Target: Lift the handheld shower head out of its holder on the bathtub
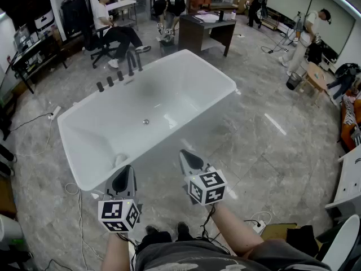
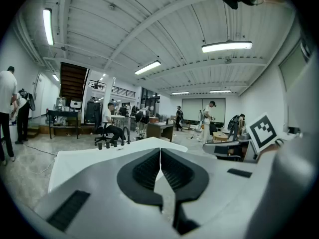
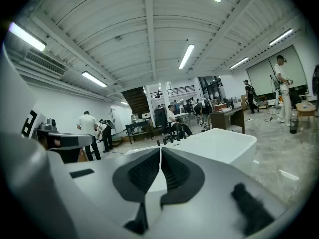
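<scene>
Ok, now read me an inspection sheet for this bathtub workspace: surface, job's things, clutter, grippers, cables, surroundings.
Surface: glossy grey tiled floor.
Job's things: white bathtub, no water seen; black fittings on its far rim, the shower head too small to tell apart from the tap.
Clutter: small bin on the floor at right.
Grippers: left gripper and right gripper both shut, nothing between the jaws, on the tub's near side, apart from the fittings.
Cables: white power strip with its lead on the floor left of the tub.
Surroundings: seated person, dark desk, others standing beyond.
</scene>
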`<state>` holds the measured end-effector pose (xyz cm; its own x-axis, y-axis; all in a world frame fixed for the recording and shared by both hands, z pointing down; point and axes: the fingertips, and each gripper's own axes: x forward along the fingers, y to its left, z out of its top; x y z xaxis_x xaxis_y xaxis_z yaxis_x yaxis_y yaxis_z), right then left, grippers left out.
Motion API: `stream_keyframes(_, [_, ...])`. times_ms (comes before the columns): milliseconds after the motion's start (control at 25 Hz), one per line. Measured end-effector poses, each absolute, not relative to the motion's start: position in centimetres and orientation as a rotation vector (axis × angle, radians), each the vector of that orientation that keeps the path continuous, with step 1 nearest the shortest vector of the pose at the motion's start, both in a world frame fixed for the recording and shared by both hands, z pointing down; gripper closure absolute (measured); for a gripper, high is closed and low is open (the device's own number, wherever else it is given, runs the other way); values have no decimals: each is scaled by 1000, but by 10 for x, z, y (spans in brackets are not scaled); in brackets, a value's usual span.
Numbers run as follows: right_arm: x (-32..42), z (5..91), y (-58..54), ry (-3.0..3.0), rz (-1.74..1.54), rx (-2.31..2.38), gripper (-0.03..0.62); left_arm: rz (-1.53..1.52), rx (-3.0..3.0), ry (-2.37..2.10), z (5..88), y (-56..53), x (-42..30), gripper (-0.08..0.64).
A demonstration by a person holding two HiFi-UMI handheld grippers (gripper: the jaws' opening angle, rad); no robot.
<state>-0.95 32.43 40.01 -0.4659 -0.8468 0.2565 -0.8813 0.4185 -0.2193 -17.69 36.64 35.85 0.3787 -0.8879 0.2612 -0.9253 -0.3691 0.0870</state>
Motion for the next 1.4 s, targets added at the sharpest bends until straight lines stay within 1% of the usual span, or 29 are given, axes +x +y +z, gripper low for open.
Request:
stream_keyframes(600, [6, 394, 337, -2609, 489, 1529, 562, 233, 2427, -1634, 354, 378, -153, 545])
stream_keyframes(880, [36, 400, 326, -2637, 578, 1620, 561, 229, 2418, -1622, 364, 366, -139, 545])
stream_keyframes(1120, [42, 417, 308, -2586, 651, 1635, 561, 220, 2397, -1603, 369, 340, -141, 545])
stream_keyframes(1400, [35, 429, 255, -2539, 653, 1631, 561, 204, 2400, -1585, 377, 277, -151, 545])
